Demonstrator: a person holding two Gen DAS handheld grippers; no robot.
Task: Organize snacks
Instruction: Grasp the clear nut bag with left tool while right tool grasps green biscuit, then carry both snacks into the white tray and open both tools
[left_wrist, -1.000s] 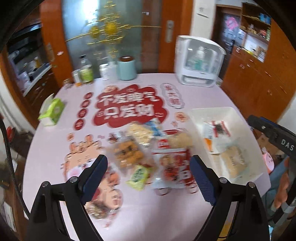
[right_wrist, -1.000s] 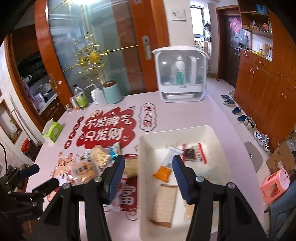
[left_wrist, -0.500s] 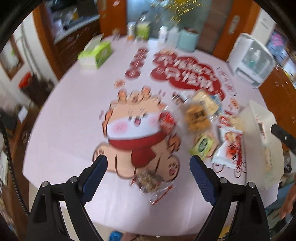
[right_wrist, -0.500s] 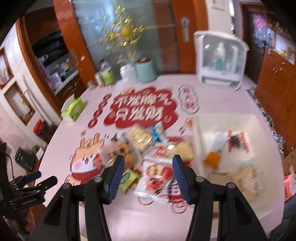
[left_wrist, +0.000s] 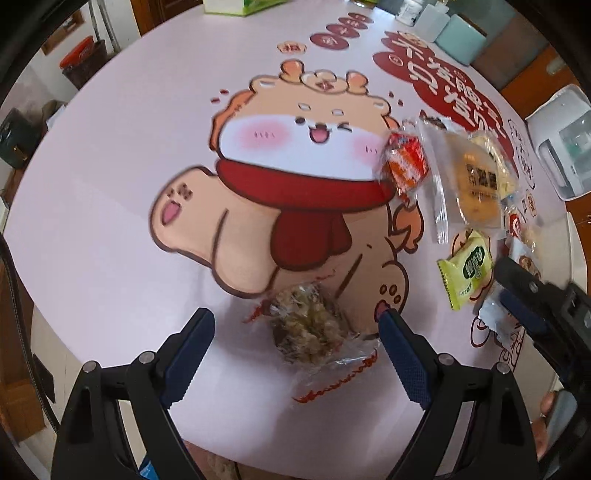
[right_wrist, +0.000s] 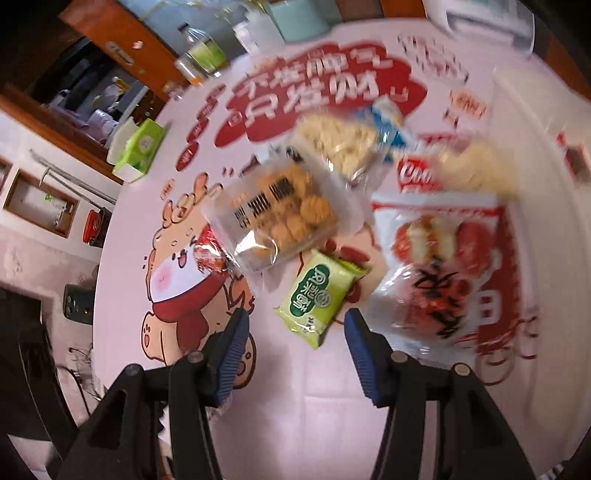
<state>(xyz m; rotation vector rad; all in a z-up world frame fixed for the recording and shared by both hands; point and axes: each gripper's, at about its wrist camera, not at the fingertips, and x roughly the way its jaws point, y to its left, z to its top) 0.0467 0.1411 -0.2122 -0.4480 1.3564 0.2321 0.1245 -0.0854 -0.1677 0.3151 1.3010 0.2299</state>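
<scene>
My left gripper (left_wrist: 295, 332) is open, its fingers on either side of a clear-wrapped grainy snack (left_wrist: 310, 325) on the pink table near its front edge. My right gripper (right_wrist: 295, 328) is open just above a green snack packet (right_wrist: 319, 291); the same green packet (left_wrist: 467, 267) lies right of the left gripper, with the right gripper's fingers (left_wrist: 524, 284) beside it. Beyond lie a clear pack of round cookies (right_wrist: 284, 210), a red-and-white bag (right_wrist: 439, 254), a small red packet (right_wrist: 208, 254) and a pale cracker pack (right_wrist: 343, 144).
A white bin's rim (left_wrist: 578, 251) is at the right table edge. A green tissue box (right_wrist: 138, 146), bottles (right_wrist: 201, 55) and a teal canister (left_wrist: 461, 35) stand at the far side. A white appliance (left_wrist: 561, 140) stands far right.
Both grippers have dropped close to the table. The left swung left onto the grainy snack. The right moved from over the bin to the green packet.
</scene>
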